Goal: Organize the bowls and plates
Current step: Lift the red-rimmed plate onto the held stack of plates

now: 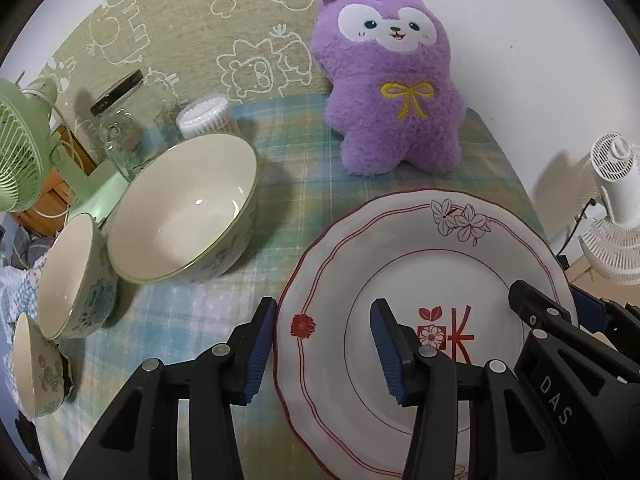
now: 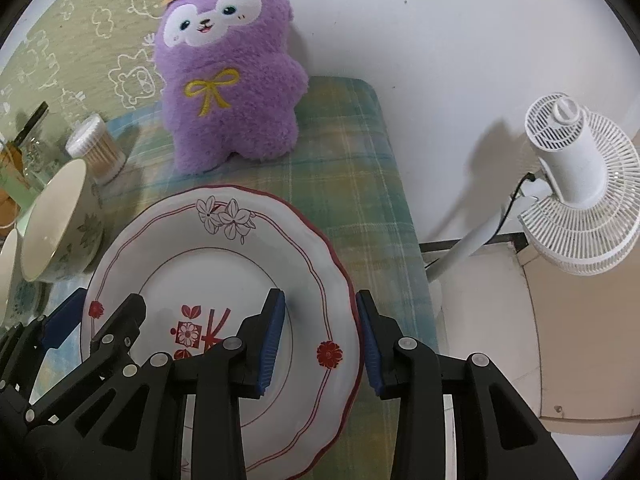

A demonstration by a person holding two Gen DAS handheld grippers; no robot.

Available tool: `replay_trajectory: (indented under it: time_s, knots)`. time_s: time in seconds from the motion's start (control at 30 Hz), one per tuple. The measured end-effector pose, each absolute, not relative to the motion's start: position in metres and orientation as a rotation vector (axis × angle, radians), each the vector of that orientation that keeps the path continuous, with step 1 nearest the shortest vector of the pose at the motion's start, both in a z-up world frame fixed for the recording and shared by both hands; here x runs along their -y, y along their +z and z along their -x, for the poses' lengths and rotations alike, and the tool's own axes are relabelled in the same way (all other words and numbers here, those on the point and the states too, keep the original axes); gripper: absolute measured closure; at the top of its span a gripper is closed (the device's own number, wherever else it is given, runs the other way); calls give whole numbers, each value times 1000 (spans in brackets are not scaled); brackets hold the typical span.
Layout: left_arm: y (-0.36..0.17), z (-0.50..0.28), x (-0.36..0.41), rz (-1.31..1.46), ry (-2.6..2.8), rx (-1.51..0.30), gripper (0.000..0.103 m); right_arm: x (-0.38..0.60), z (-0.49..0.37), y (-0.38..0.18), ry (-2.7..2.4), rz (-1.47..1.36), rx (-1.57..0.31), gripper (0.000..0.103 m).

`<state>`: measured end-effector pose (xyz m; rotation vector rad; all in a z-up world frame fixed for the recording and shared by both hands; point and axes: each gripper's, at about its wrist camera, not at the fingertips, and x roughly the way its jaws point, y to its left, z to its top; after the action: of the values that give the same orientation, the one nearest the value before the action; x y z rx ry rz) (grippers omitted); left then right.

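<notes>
plaid tablecloth [image 2: 360, 168] under plate [image 2: 240, 248]; white wall [image 2: 440, 20] behind.

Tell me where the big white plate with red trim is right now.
The big white plate with red trim lies on the plaid tablecloth, in front of the purple plush rabbit, between both open grippers straddling its left and right rims.

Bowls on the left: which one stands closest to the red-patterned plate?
The largest cream bowl with the green rim, farthest back in the row; the two smaller floral bowls sit farther left of the white scalloped plate.
</notes>
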<state>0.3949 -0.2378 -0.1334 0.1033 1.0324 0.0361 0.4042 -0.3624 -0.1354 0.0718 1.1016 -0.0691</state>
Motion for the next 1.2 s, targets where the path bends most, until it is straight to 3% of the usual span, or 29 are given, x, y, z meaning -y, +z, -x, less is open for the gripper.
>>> replay_trajectory:
  time_s: [0.9,1.2]
  knots:
    - [-59,-264,206,-151,-78,-970,54,325,-252,-57,-167,-90,-1027,63]
    - [-62,-217,200,-162,-118,-977,54,322,-194,-56,-202,-97,-1022,63]
